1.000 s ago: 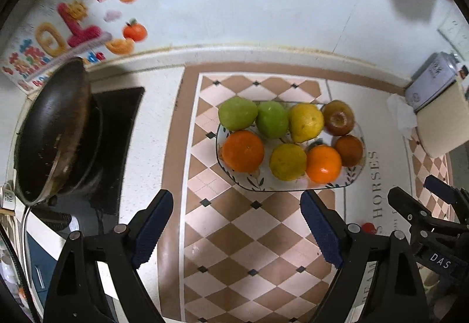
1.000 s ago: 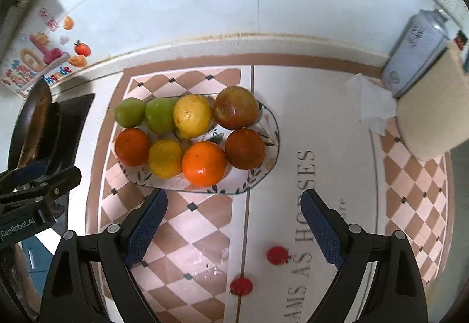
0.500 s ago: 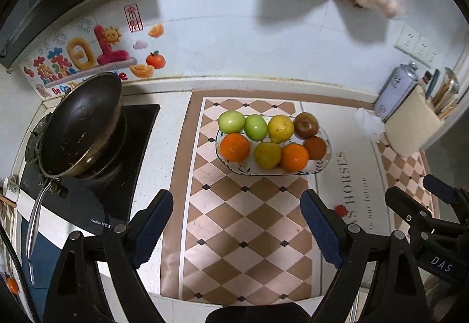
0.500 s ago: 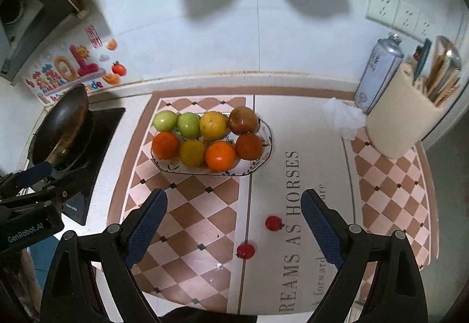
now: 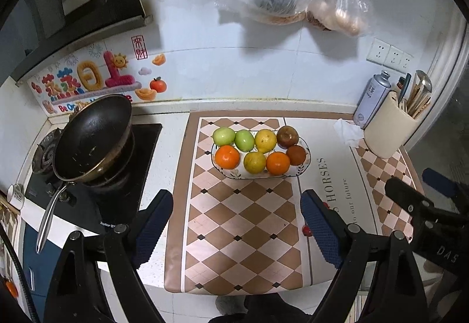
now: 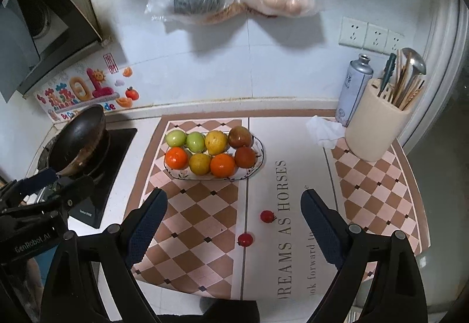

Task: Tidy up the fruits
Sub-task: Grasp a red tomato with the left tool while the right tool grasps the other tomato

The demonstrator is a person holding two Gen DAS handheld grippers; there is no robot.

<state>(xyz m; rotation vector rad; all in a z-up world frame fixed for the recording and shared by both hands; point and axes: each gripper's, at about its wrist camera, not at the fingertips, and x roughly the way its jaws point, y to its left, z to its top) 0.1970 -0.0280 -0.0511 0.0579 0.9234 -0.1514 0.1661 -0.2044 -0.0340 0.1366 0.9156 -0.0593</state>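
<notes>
Two small red fruits (image 6: pixel 267 216) (image 6: pixel 245 239) lie loose on the mat (image 6: pixel 293 235) near its front edge, well apart from the plate (image 6: pixel 258 160) at mid-mat. They sit between the fingers of the right gripper (image 6: pixel 233 224), so that hand is nearer. Left gripper (image 5: pixel 236 223) hangs over bare mat. Both are spread wide, holding nothing. Plate holds eight fruits in two rows along its long axis, parallel to the back wall.
</notes>
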